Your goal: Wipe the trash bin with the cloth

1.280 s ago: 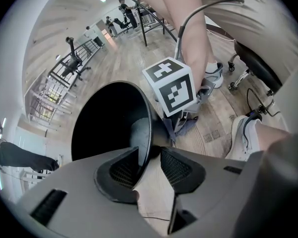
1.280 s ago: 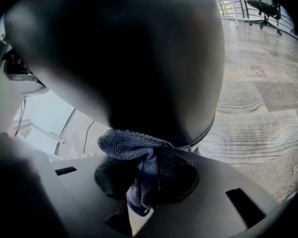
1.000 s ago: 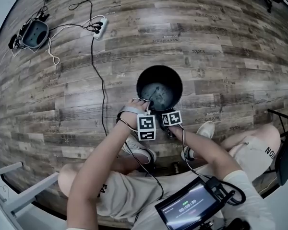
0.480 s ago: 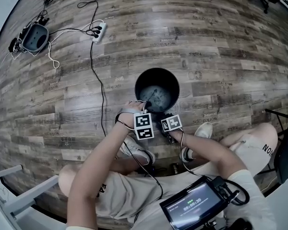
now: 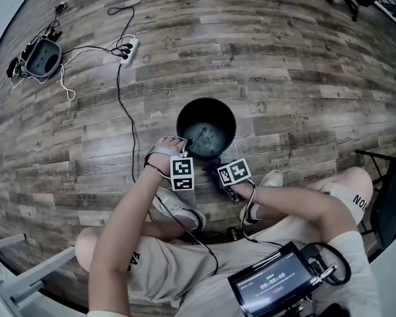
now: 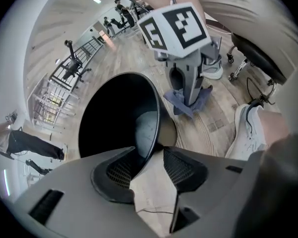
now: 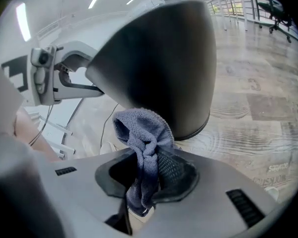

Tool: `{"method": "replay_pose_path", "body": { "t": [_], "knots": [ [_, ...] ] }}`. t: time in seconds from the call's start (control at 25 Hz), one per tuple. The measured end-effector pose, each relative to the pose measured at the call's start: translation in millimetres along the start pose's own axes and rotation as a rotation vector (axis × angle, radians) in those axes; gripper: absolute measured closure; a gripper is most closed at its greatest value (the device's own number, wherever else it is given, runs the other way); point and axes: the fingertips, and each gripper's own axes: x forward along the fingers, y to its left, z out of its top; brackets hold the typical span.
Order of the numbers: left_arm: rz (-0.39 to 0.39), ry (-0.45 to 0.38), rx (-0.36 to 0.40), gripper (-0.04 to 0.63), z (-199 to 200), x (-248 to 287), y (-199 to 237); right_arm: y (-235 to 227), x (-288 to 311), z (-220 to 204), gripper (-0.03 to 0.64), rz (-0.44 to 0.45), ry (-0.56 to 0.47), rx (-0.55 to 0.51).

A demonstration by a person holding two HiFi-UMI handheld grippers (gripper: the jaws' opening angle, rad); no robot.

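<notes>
Head view — a black trash bin (image 5: 207,105) stands on the wood floor (image 5: 303,58). The left gripper (image 5: 187,149) is at its near rim. The right gripper (image 5: 218,164) sits low beside the near wall.

Left gripper view: jaws narrowed onto the rim, pinching the bin wall.

Right gripper view — jaws clamped on a bunched blue cloth (image 7: 145,133), just beside the bin's outer wall; contact unclear. Best approach, I judge: press the cloth flat and sweep round, with the rim grip firm against tipping.
</notes>
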Motion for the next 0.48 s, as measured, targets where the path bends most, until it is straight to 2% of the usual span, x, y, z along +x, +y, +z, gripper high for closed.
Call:
{"method": "replay_pose_path", "body": {
  "t": [0.16,0.48],
  "knots": [
    [0.002,0.005,0.008,0.411,3.3,1.5,3.8,12.9,-34.9,9.1,0.537,0.018,-0.014,-0.023],
    [-0.018,0.020,0.017,0.411,4.6,3.3,0.2,36.6,-61.4,22.7,0.537,0.040,-0.077,0.042]
  ]
}}
